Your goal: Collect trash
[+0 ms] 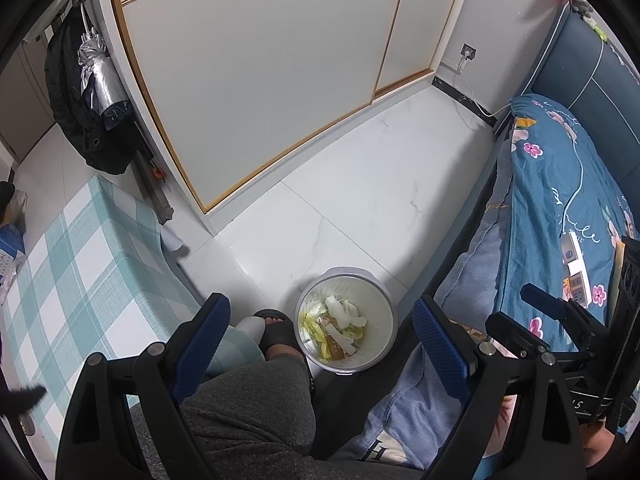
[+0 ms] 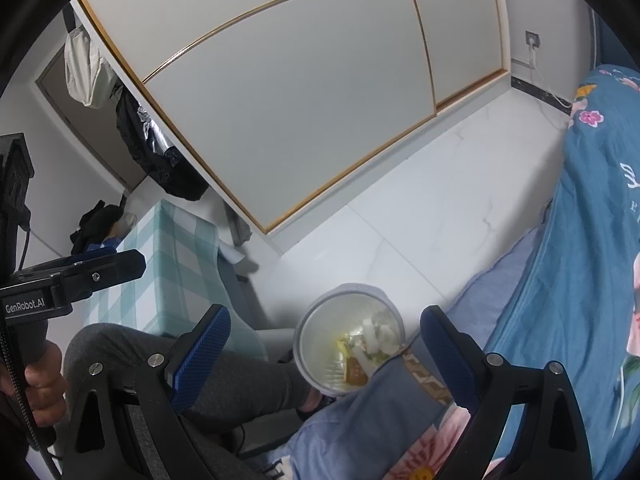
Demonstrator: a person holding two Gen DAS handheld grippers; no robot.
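While both grippers hang empty, your main risk is the bin itself: the white trash bin (image 1: 347, 318) sits on the floor tile below and between the left gripper (image 1: 320, 348) fingers, wedged tight between your slippered foot (image 1: 276, 334) and the bed edge (image 1: 452, 280). Left jaws are spread wide, nothing between the pads; right gripper (image 2: 324, 354) looks the same, released, nothing held. The bin already holds scraps and wrappers (image 1: 336, 332), loosely piled. If you come down on the rim one-sided, I'd expect it to tip toward the bed and spill. From the right wrist view the blue bedsheet (image 2: 384, 404) overlaps the bin's near rim, so a finger could snag cloth instead of plastic. Can't see any loose trash outside the bin, so check your target before committing.
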